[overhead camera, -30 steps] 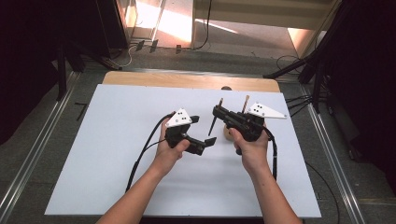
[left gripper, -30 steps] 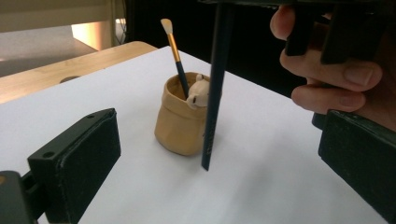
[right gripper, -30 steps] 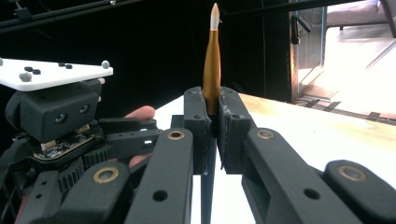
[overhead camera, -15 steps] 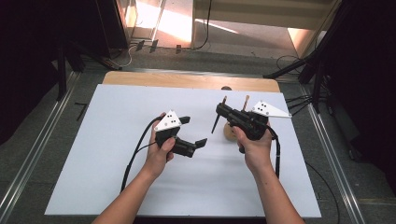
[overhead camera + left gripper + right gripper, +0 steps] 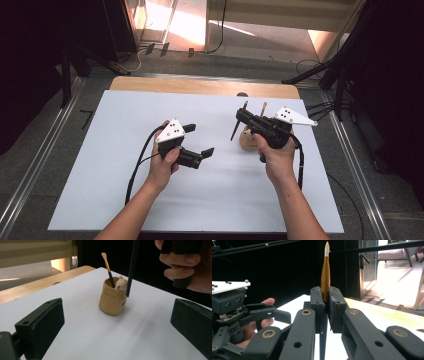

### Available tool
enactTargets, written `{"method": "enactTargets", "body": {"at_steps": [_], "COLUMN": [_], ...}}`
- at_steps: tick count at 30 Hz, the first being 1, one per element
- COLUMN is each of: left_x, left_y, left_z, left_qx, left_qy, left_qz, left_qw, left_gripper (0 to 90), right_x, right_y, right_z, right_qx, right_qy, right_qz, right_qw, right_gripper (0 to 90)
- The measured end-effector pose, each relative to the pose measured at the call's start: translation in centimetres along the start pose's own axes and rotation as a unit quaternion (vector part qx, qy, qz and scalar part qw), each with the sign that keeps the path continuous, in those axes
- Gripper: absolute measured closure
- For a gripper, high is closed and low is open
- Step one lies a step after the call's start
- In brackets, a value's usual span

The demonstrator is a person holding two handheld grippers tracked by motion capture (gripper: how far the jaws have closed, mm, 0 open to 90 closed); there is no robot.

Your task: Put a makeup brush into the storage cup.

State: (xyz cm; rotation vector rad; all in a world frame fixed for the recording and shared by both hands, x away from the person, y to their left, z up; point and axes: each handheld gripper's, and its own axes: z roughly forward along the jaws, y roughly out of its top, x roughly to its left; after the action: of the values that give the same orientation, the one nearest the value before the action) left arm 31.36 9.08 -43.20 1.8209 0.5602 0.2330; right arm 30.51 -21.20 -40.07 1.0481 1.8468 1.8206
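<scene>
A small tan pot (image 5: 247, 141) (image 5: 111, 300) with a little bear figure on its rim stands on the white table (image 5: 125, 175). One paintbrush (image 5: 262, 108) (image 5: 107, 264) stands in it. My right gripper (image 5: 241, 117) (image 5: 325, 302) is shut on a second paintbrush (image 5: 235, 129) (image 5: 325, 272), held at its gold ferrule with the bristles up. That brush's dark handle (image 5: 131, 270) hangs down to the pot's rim, beside the bear. My left gripper (image 5: 198, 140) (image 5: 117, 327) is open and holds nothing, a short way left of the pot.
The white sheet covers a wooden tabletop whose bare far edge (image 5: 200, 86) shows. Metal rails (image 5: 352, 165) run along both sides. Dark stands (image 5: 340, 65) rise at the back right. In the right gripper view the left gripper (image 5: 232, 307) sits close at the left.
My left gripper has drawn back to the left, away from the right one. My right gripper has shifted slightly right with its brush, so the pot now shows.
</scene>
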Motion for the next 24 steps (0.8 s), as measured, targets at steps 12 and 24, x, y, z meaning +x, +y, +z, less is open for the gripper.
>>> {"method": "enactTargets", "body": {"at_steps": [12,24], "left_x": [0.8,1.5], "left_y": [-0.5,-1.2], "left_z": [-1.7,-3.1], "left_qx": [-0.003,-0.009], "left_qy": [0.015,0.028], "left_qz": [0.002,0.003], "left_qw": [0.9999,0.9996], "left_gripper": [0.0,0.0], "right_x": [-0.7,-1.5], "right_y": [0.3,0.6], "right_z": [-0.8,-1.7], "right_qx": [-0.005,-0.010], "right_qy": [-0.012,-0.026], "right_qz": [0.000,-0.003], "right_qw": [0.9999,0.9996], "right_gripper": [84.7,84.7]}}
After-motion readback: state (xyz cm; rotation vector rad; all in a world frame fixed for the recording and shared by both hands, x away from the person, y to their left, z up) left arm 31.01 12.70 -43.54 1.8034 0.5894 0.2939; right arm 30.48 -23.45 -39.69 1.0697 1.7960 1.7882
